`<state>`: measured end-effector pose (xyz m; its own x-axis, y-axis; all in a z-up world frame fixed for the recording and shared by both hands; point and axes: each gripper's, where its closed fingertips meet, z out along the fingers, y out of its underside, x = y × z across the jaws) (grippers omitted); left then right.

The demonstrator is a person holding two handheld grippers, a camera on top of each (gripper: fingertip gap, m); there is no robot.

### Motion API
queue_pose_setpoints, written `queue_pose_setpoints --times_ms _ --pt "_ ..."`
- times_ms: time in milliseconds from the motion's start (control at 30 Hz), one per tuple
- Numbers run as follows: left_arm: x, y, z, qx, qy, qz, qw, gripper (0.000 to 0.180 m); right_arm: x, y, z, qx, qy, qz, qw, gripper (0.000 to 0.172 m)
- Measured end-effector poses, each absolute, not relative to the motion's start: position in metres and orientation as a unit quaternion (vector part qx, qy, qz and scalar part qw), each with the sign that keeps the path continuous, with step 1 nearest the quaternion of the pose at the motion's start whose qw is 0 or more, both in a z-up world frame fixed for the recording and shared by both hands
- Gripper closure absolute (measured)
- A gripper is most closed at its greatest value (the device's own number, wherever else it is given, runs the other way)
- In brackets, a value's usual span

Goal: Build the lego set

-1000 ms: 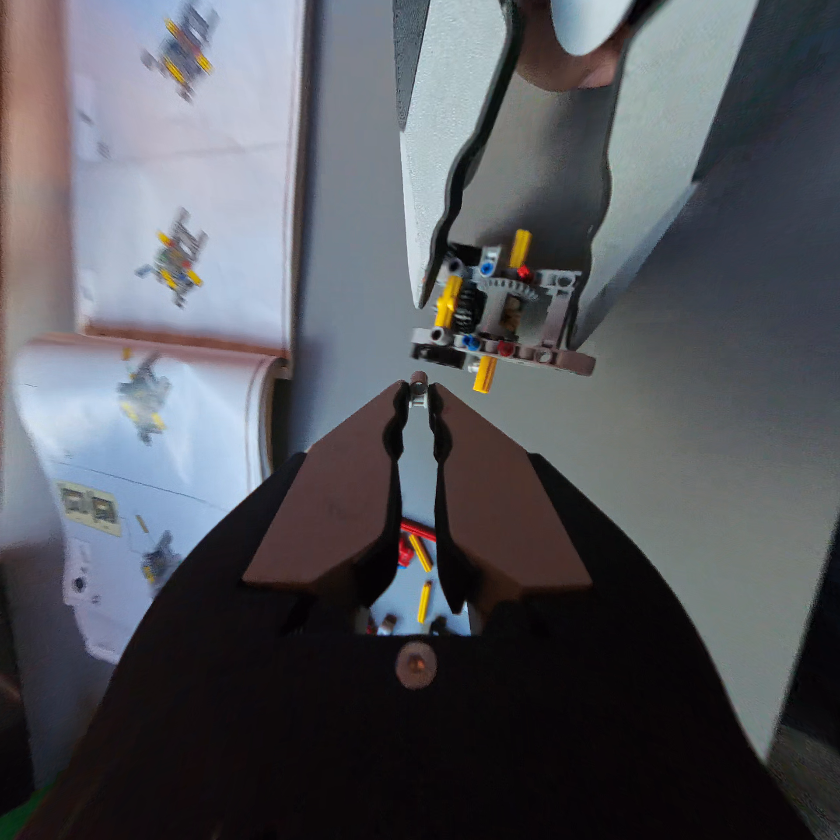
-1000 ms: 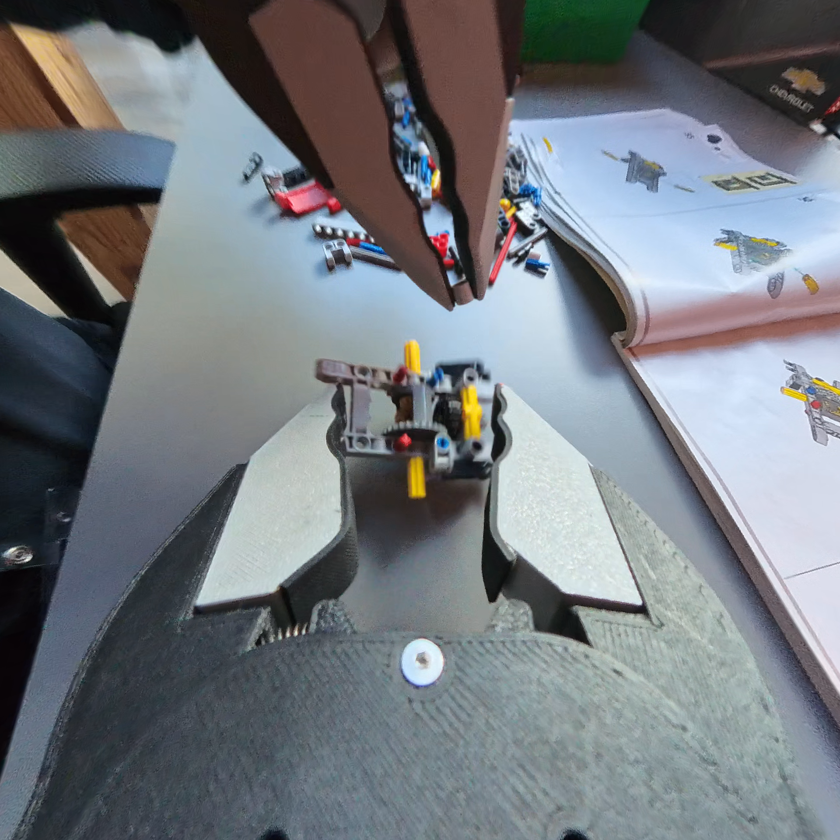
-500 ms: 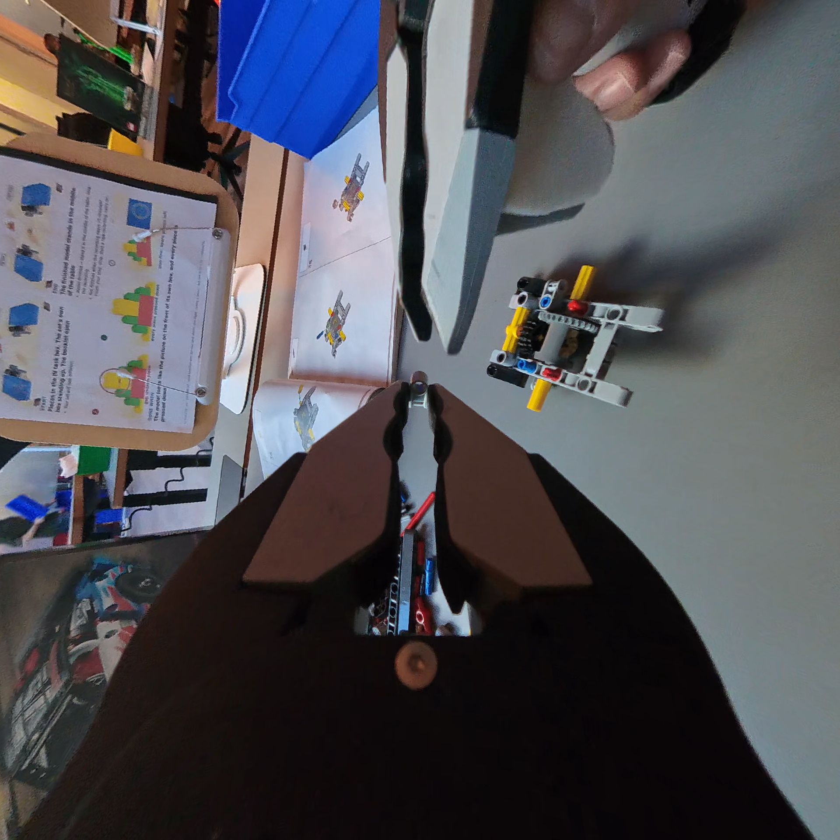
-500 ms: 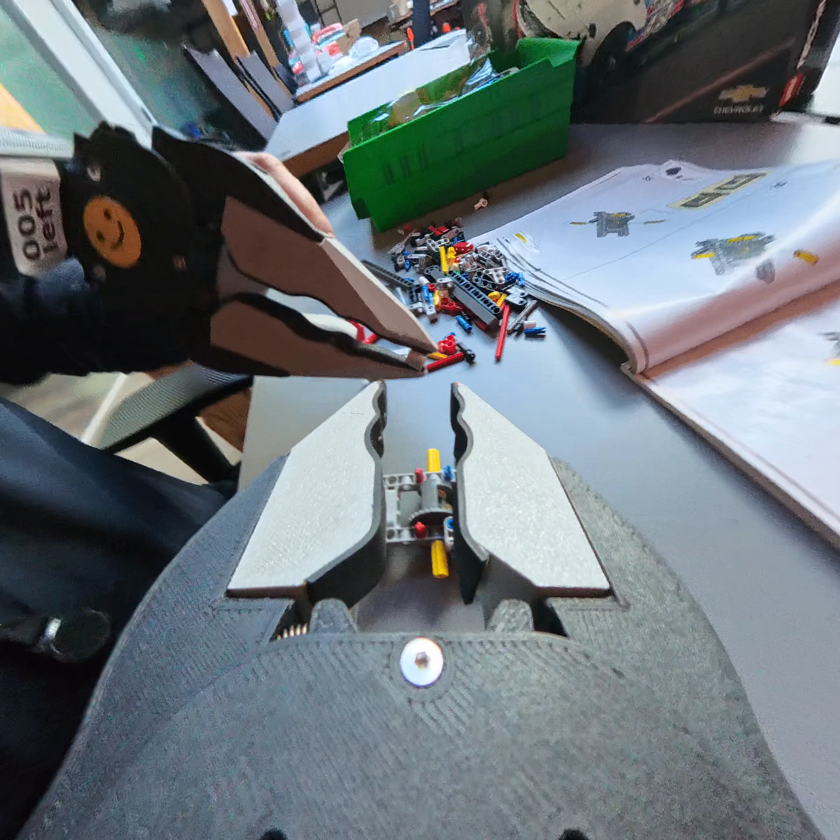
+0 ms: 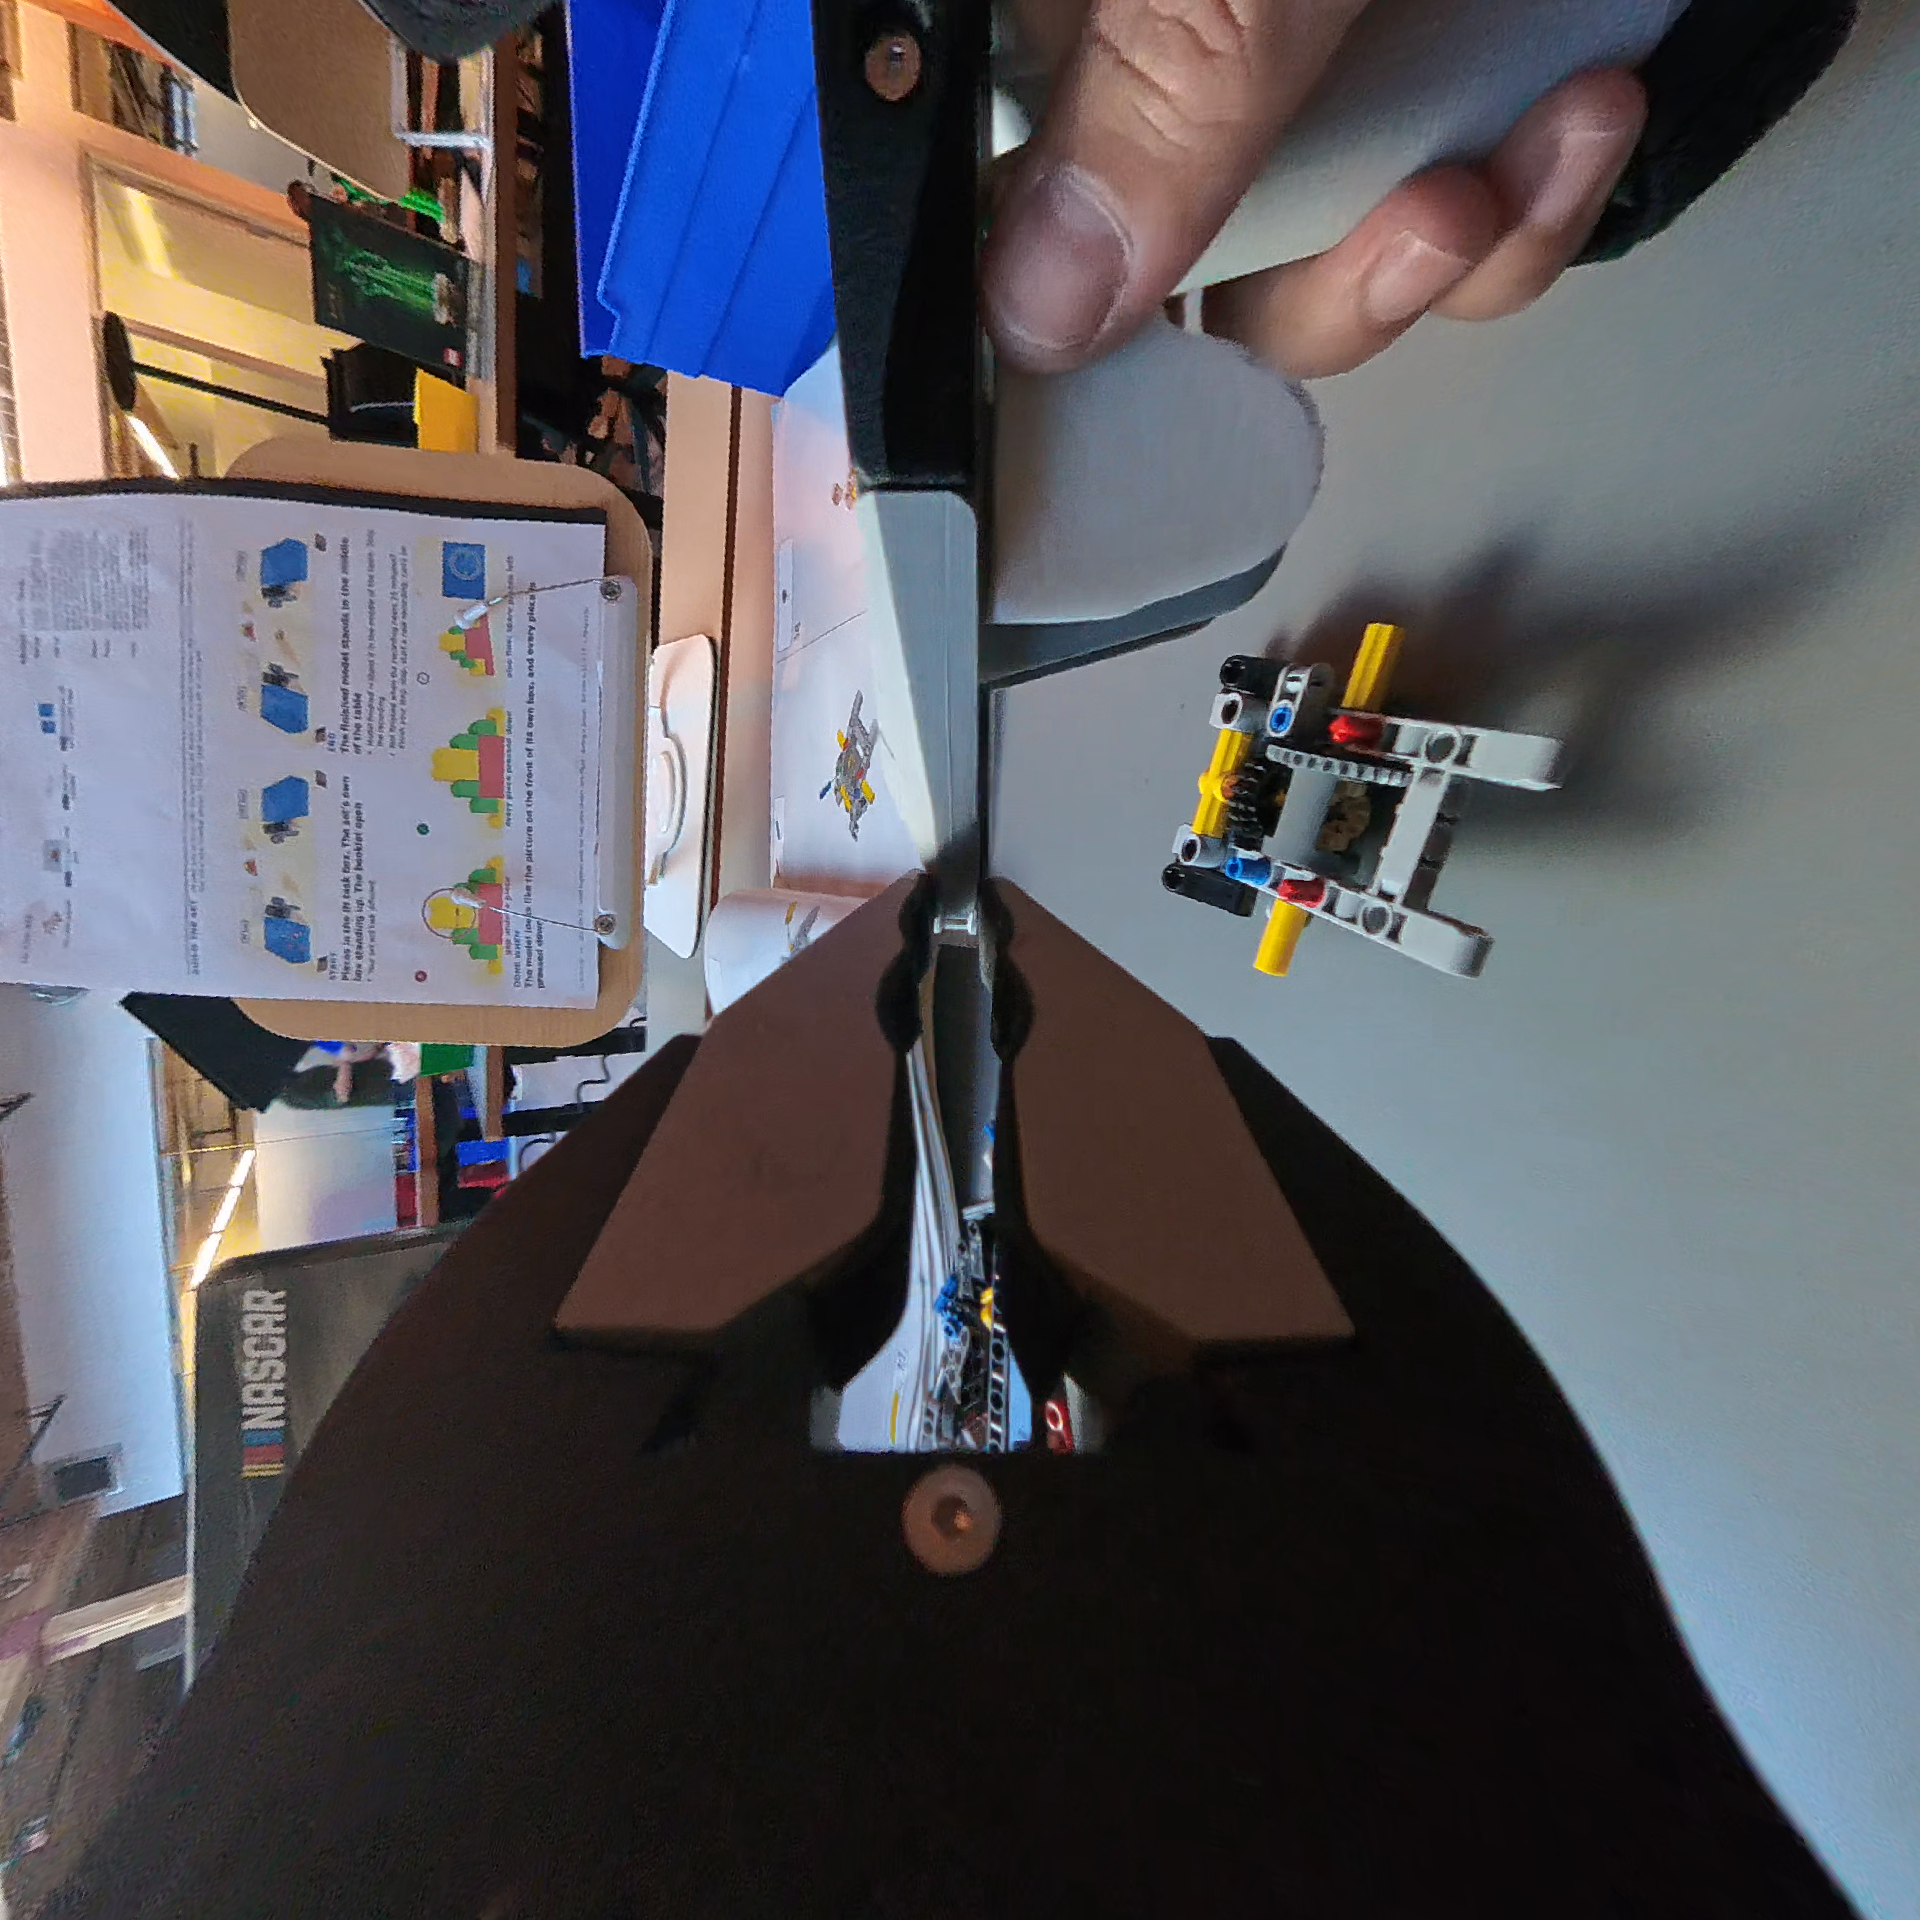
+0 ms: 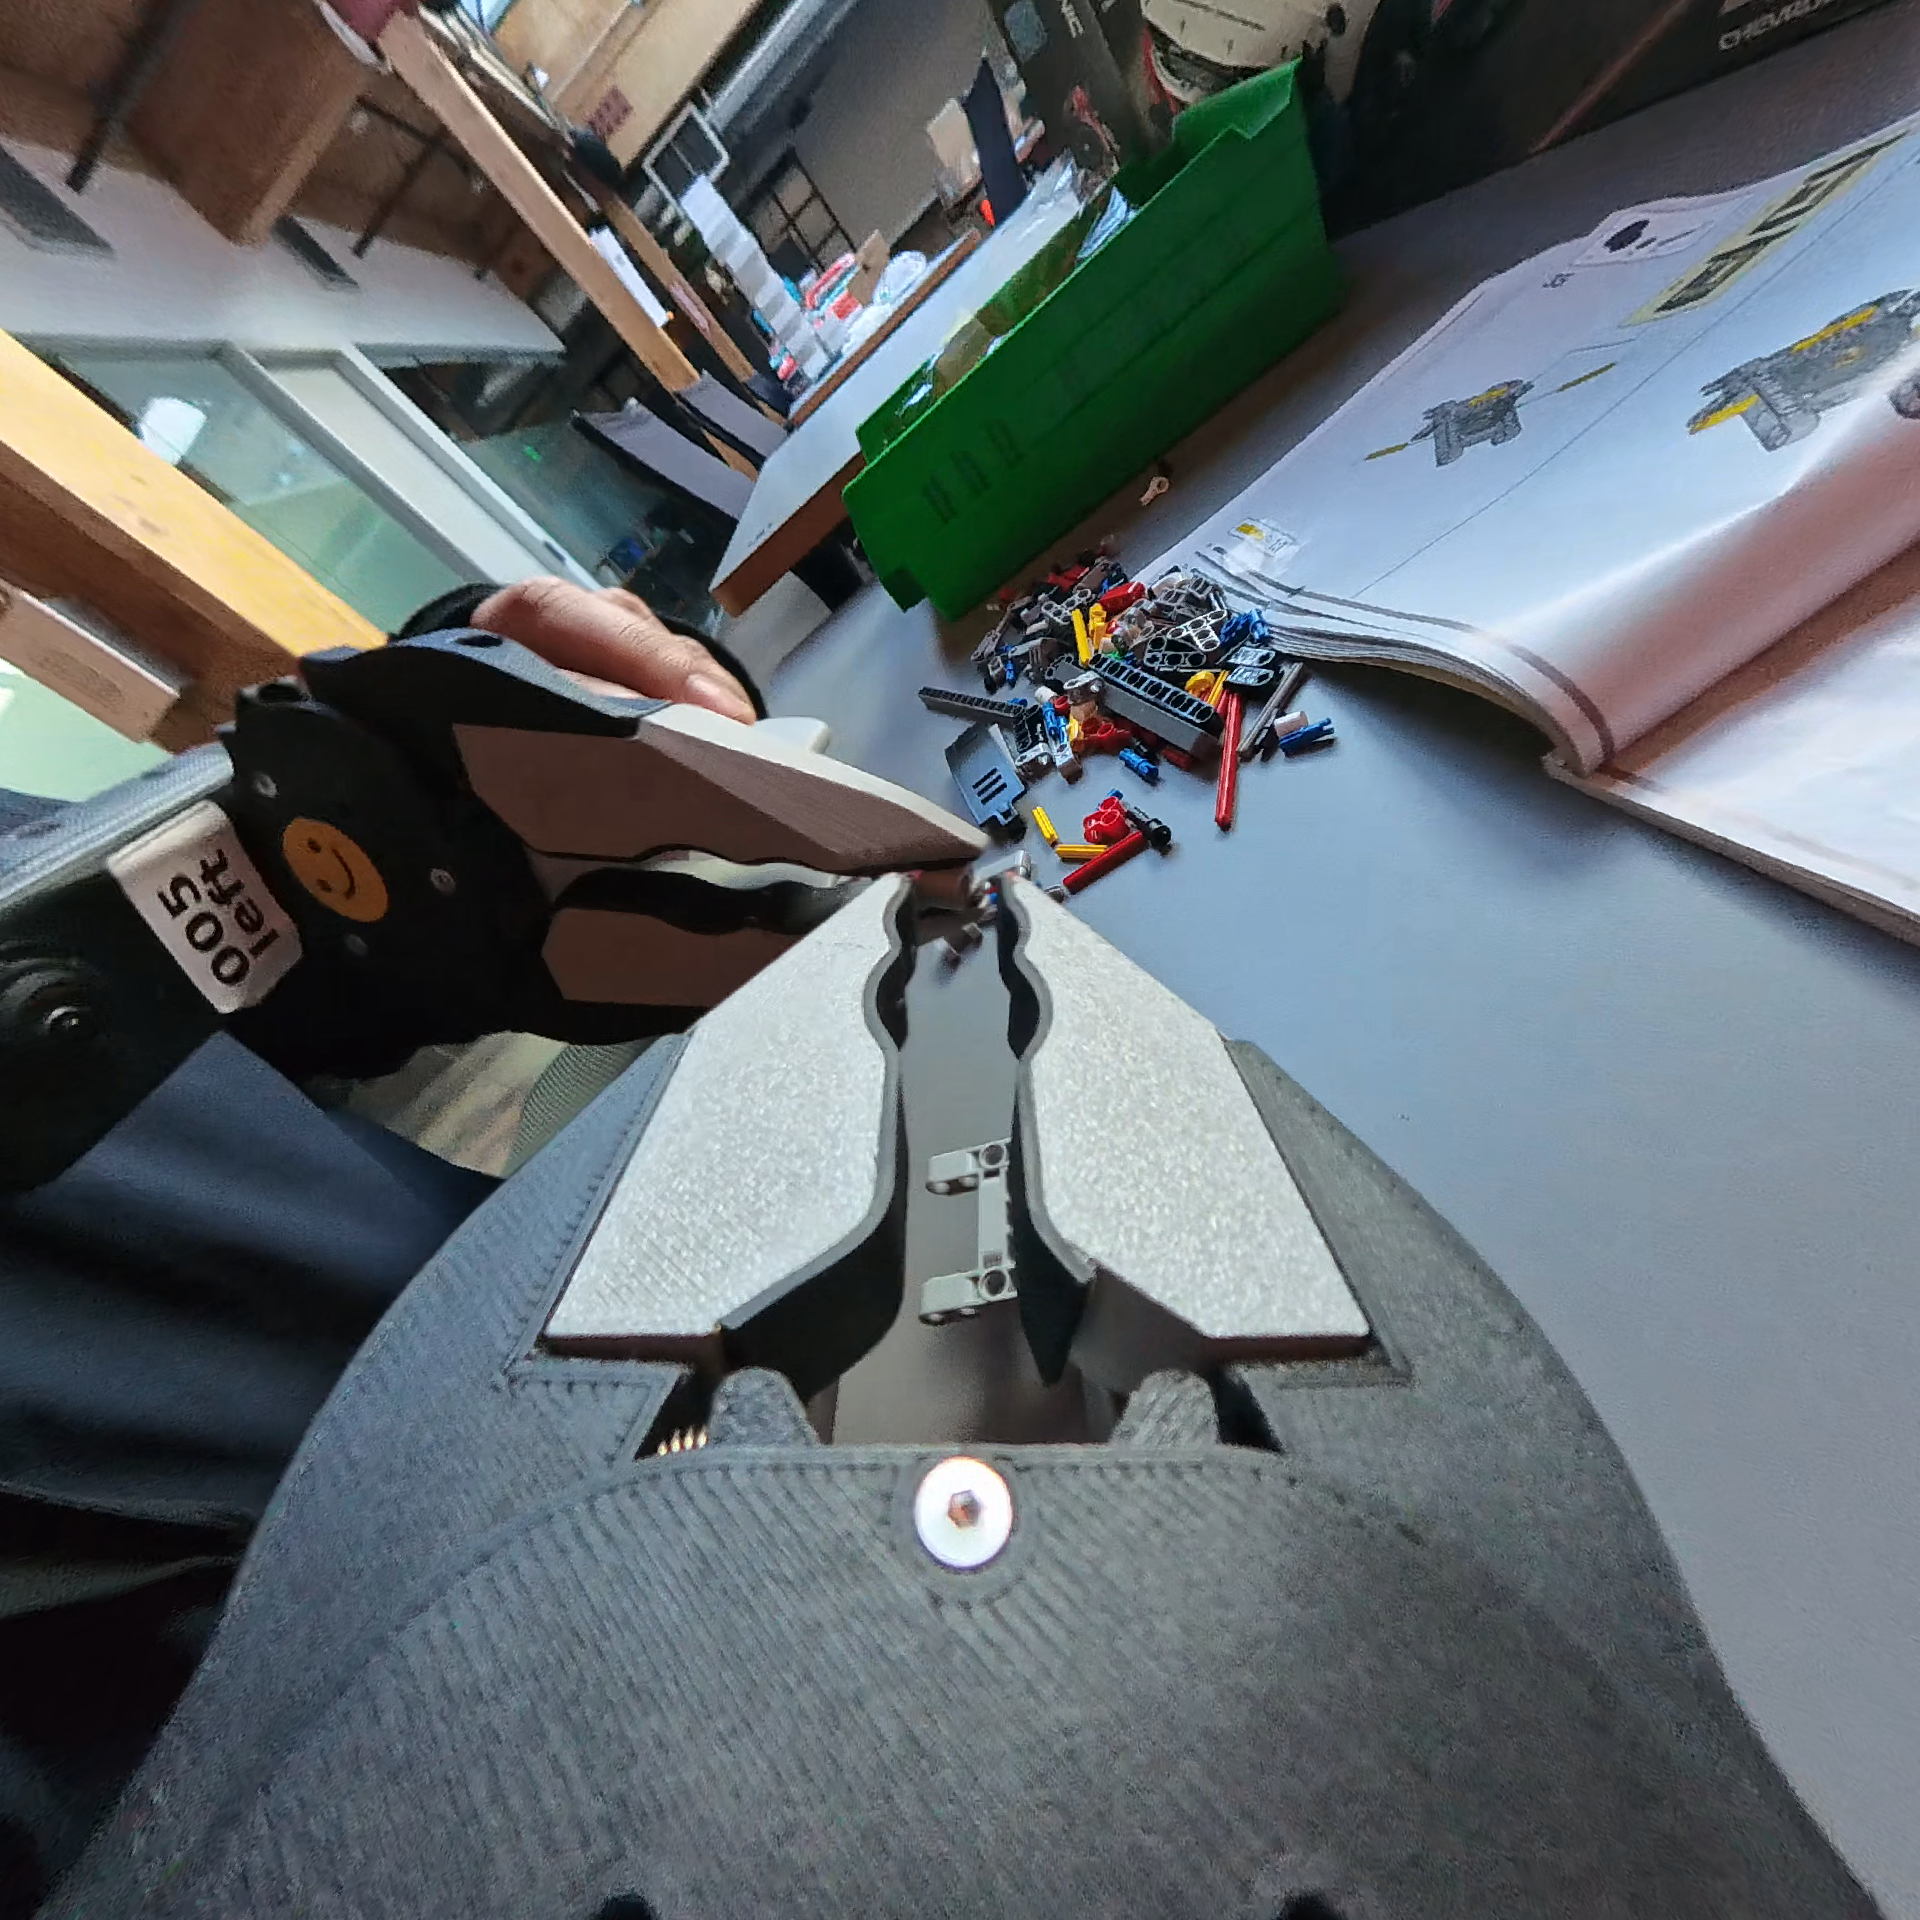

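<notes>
Grippers meet tip to tip over the grey table (image 6: 1507,1091). Left gripper (image 5: 956,920), brown fingers, is pinched down narrow on a small light grey pin (image 5: 956,923), pads pressing it from both sides. Right gripper (image 6: 956,899), w/ grey fingers (image 6: 1132,1132), stands at right angles to it, jaws narrow, tips closing round the free end of that same small piece; can't tell if its pads actually press on it. A person's hand (image 5: 1226,177) grips the right gripper's handle at the top of the left wrist view. Small brick assembly (image 5: 1351,800), grey frame w/ gear, yellow axles, red & blue pins, sits on the table just right of the tips, touching neither gripper. Farther off: heap of loose parts (image 6: 1132,675), then a green bin (image 6: 1091,364) behind it, open instruction booklet (image 6: 1610,468) to the right, blue bin (image 5: 707,187) & a clipboard w/ a printed sheet (image 5: 312,748) beyond the table edge.
</notes>
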<state>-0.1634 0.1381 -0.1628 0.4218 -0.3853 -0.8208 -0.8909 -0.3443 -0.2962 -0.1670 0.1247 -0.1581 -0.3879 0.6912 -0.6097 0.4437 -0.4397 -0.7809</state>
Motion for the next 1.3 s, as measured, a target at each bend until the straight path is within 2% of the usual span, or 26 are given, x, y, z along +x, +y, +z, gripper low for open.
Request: queue_pose_setpoints --times_ms 33,133,333,500,733,800,1100,1233,1300 --pt "-0.163 0.138 -0.160 -0.747 0.424 0.335 0.387 0.175 -0.167 0.126 -0.157 -0.548 -0.512 0.655 0.093 0.155" --pt "-0.161 0.138 -0.159 -0.753 0.419 0.321 0.393 0.175 -0.165 0.124 -0.154 -0.539 -0.511 0.664 0.087 0.167" --pt "-0.153 0.132 -0.158 -0.770 0.402 0.245 0.431 0.174 -0.157 0.120 -0.153 -0.502 -0.570 0.639 0.123 0.167" --pt "-0.141 0.107 -0.145 -0.812 0.368 0.019 0.453 0.172 -0.142 0.106 -0.142 -0.402 -0.651 0.608 0.209 0.166" --pt "-0.122 0.061 -0.111 -0.759 0.304 -0.445 0.366 0.165 -0.118 0.080 -0.120 -0.212 -0.760 0.467 0.400 0.167" --pt "-0.120 0.058 -0.101 -0.724 0.275 -0.533 0.341 0.166 -0.114 0.073 -0.112 -0.165 -0.766 0.436 0.442 0.167" --pt "-0.096 0.059 -0.111 -0.700 0.263 -0.605 0.273 0.156 -0.109 0.060 -0.108 -0.101 -0.790 0.349 0.493 0.166" --pt "-0.091 0.058 -0.114 -0.702 0.272 -0.605 0.259 0.175 -0.107 0.058 -0.113 -0.090 -0.799 0.337 0.490 0.167" --pt "-0.090 0.059 -0.115 -0.704 0.270 -0.606 0.253 0.175 -0.107 0.058 -0.113 -0.088 -0.800 0.334 0.490 0.167"
